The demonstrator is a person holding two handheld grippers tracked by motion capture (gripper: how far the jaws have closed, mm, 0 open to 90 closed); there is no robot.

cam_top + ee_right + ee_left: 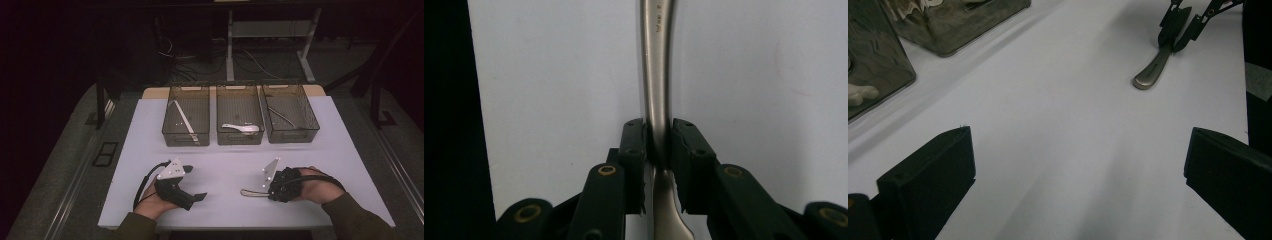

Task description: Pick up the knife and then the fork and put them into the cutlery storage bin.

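Right gripper (658,145) pinches a metal utensil handle (657,75) lying on the white table (225,175).
Squeeze squarely, lift level; left gripper (1078,165) waits wide open, holding nothing.

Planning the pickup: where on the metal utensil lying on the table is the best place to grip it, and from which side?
Grip the metal utensil at its narrow neck, from above, fingers either side: it lies flat, and the right gripper already pinches there.
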